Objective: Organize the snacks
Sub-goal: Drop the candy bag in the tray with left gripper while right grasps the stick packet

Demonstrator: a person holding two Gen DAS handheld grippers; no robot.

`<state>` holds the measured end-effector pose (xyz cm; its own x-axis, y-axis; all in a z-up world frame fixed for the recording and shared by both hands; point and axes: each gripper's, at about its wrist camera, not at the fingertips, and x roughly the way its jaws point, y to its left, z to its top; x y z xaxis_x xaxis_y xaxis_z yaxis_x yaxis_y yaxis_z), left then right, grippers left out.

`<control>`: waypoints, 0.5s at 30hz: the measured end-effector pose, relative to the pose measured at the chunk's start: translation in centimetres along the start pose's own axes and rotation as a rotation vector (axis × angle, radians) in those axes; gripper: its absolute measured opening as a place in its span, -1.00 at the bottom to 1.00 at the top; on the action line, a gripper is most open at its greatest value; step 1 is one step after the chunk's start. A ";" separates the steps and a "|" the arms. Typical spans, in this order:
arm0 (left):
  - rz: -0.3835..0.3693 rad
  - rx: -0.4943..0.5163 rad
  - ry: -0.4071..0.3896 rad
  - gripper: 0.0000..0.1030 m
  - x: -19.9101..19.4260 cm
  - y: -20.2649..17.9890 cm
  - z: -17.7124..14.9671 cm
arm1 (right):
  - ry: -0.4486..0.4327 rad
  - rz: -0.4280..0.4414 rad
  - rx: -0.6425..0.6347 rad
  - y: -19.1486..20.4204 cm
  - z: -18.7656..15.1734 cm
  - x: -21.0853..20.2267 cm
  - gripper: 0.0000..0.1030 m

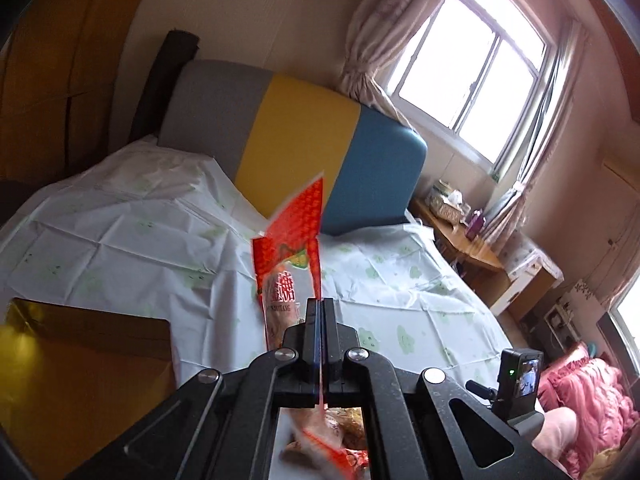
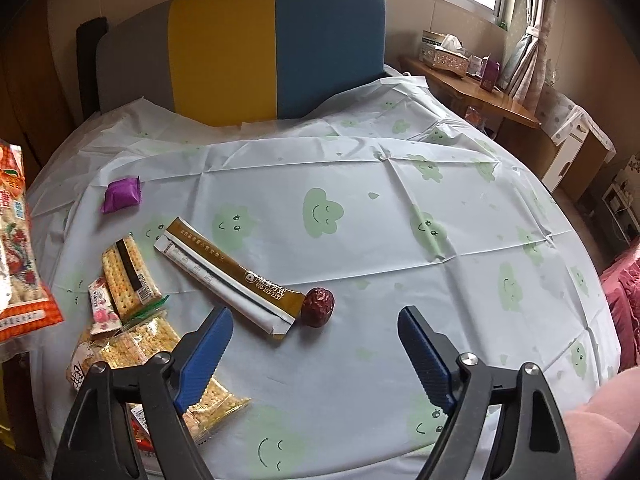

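My left gripper (image 1: 322, 304) is shut on a large red and orange snack bag (image 1: 292, 248) and holds it up above the table; the same bag shows at the left edge of the right wrist view (image 2: 20, 256). My right gripper (image 2: 314, 320) is open and empty, low over the table. Just ahead of it lie a dried red date (image 2: 318, 306) and a long brown and white sachet (image 2: 228, 272). Cracker packets (image 2: 128, 276), a small pink packet (image 2: 103, 306) and a purple packet (image 2: 122, 194) lie to the left.
The table wears a white cloth with green clouds (image 2: 400, 220). A golden box (image 1: 80, 380) stands at the left. A grey, yellow and blue cushioned backrest (image 2: 248, 48) rises behind the table. A wooden side table with a tissue box (image 2: 444, 54) is at the right.
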<state>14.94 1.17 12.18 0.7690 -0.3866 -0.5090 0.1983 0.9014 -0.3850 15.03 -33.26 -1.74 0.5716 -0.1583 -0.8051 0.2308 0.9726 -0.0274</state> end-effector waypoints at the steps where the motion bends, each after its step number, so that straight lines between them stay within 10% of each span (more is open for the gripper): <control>1: 0.011 0.001 -0.008 -1.00 -0.7 0.4 0.1 | 0.001 -0.003 -0.001 0.0 0.0 0.0 0.67; 15: 0.275 -0.153 0.054 -1.00 -5.4 13.3 -3.3 | 0.044 0.116 -0.003 1.2 -0.2 0.6 0.67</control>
<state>11.39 14.56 7.27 0.7470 -0.1464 -0.6485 -0.1088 0.9354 -0.3365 15.47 -32.15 -2.41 0.5593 -0.0370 -0.8282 0.1624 0.9845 0.0656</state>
